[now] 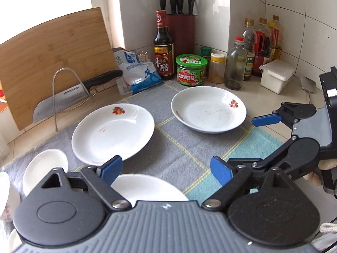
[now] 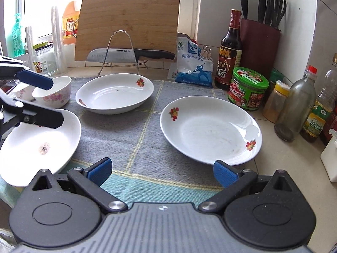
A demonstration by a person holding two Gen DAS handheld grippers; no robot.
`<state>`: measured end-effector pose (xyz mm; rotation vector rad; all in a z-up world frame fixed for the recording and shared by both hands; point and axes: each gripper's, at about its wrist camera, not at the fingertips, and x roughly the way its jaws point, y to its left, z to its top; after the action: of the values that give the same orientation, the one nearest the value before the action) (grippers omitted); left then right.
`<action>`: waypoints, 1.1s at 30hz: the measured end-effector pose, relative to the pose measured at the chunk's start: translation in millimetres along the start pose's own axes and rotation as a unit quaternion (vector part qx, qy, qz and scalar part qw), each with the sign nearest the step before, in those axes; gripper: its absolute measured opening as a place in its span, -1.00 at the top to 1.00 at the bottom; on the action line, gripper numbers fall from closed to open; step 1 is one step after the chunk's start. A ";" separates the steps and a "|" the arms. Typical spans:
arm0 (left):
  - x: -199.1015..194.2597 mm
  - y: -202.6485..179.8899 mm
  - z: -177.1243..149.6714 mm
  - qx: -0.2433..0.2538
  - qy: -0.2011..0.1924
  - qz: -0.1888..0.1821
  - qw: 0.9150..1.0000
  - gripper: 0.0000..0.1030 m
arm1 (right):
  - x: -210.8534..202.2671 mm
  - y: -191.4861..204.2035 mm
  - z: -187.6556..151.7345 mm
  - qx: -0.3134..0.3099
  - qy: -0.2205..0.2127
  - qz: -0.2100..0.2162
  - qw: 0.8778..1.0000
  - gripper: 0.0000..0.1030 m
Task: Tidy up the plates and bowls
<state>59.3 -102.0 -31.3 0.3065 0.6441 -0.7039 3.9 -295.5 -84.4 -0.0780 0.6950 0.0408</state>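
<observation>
My right tongs (image 2: 162, 174) gape empty; the nearer plate (image 2: 210, 129) sits just ahead-right — left tongs (image 1: 166, 171), also parted, hold nothing.

The plates (image 2: 210, 129) look like glossy white glazed ceramic, smooth, with small printed flower motifs. They lie on a woven cloth mat (image 2: 134, 130), matt and slightly fuzzy. Behind the mat, the cutting board (image 2: 128, 21) shows pale, satin-finished wood grain, the knife (image 2: 109, 55) in front of it a brushed metal blade, held by a shiny wire rack (image 2: 120, 48). Right of the mat, the countertop (image 2: 280, 154) is smooth and faintly glossy.
</observation>
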 end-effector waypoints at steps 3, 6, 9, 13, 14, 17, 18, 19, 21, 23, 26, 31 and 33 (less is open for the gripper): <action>-19.3 5.8 -23.2 -0.008 0.000 0.014 1.000 -0.75 | -3.8 21.7 -0.5 -0.001 0.003 0.008 1.000 -1.00; -35.8 13.3 -44.1 -0.019 0.002 0.018 1.000 -0.76 | -7.3 43.1 -2.1 -0.006 0.005 0.011 1.000 -1.00; -47.9 21.8 -61.9 -0.032 0.007 0.023 0.999 -0.76 | -10.9 62.0 -3.4 -0.007 0.008 0.015 1.000 -1.00; -63.0 31.2 -81.8 -0.043 0.012 0.026 0.999 -0.76 | -13.6 82.2 -3.6 -0.004 0.010 0.020 1.000 -1.00; -66.5 33.5 -87.5 -0.044 0.014 0.027 0.999 -0.76 | -13.9 86.4 -3.2 -0.004 0.011 0.021 1.000 -1.00; -74.1 38.6 -103.7 -0.044 0.023 0.027 0.998 -0.77 | -15.2 99.3 -2.5 -0.003 0.015 0.026 1.000 -1.00; -75.6 39.6 -109.1 -0.043 0.027 0.026 0.998 -0.77 | -15.3 103.0 -2.2 -0.003 0.016 0.029 0.999 -1.00; -76.3 40.5 -114.2 -0.041 0.031 0.027 0.998 -0.77 | -15.5 106.6 -1.8 -0.004 0.017 0.032 0.999 -1.00; -75.4 41.6 -124.3 -0.036 0.041 0.030 0.998 -0.77 | -14.8 113.7 -1.0 -0.007 0.022 0.035 0.999 -1.00; -72.2 43.1 -133.0 -0.034 0.049 0.031 0.998 -0.77 | -14.2 119.5 -0.8 -0.012 0.025 0.035 0.999 -1.00; -62.8 45.7 -143.4 -0.035 0.060 0.032 0.997 -0.77 | -12.1 124.9 -0.7 -0.013 0.033 0.037 0.999 -1.00; -45.7 42.4 -150.7 -0.027 0.063 0.026 0.997 -0.77 | -9.6 128.7 0.4 -0.014 0.044 0.048 0.998 -1.00; -39.6 41.3 -149.2 -0.025 0.064 0.023 0.997 -0.77 | -7.6 128.1 0.8 -0.013 0.049 0.054 0.997 -1.00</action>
<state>-1.5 17.5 -118.3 0.3204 0.7723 -0.6271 -9.6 -167.9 -86.4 -0.0686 0.7955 0.1502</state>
